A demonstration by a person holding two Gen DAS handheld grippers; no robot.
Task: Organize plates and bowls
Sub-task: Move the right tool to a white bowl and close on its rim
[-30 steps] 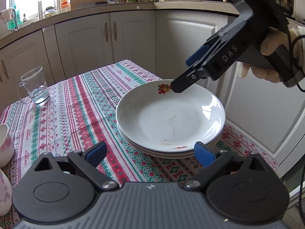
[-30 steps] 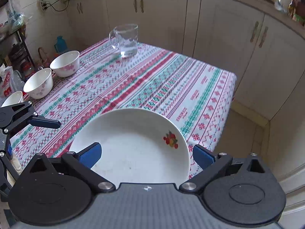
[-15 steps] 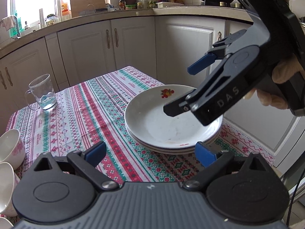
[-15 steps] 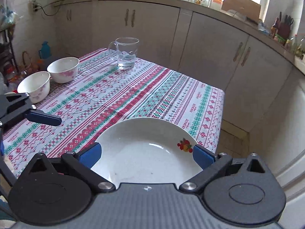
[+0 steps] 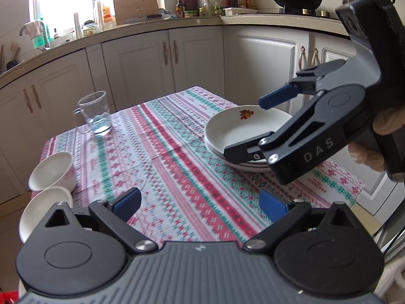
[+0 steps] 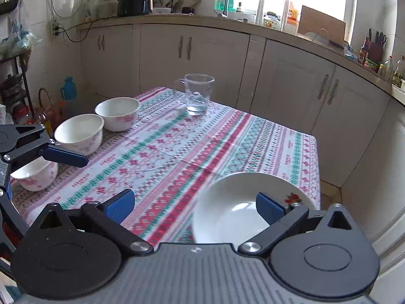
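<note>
A stack of white plates (image 5: 235,129) with a red flower mark lies near the right edge of the patterned table (image 5: 172,157); in the right wrist view the plates (image 6: 227,207) sit at the lower right. Three white bowls with pink flowers (image 6: 117,112) (image 6: 79,133) (image 6: 35,174) stand in a row along the left edge, two of them showing as bowls (image 5: 52,172) in the left wrist view. My left gripper (image 5: 200,202) is open and empty over the cloth. My right gripper (image 5: 245,128) hangs open above the plates' near side, holding nothing. One left finger (image 6: 63,155) reaches beside the bowls.
A glass mug (image 5: 95,112) with a little water stands at the far side of the table, also the mug (image 6: 198,93) in the right wrist view. White cabinets (image 5: 164,58) and a cluttered counter wrap around behind. A gloved hand (image 5: 367,152) holds the right gripper.
Both grippers have drawn back from the plate stack and swung left. The bowls have come into view. The right gripper's tip has left the plate's far rim and now hangs higher.
</note>
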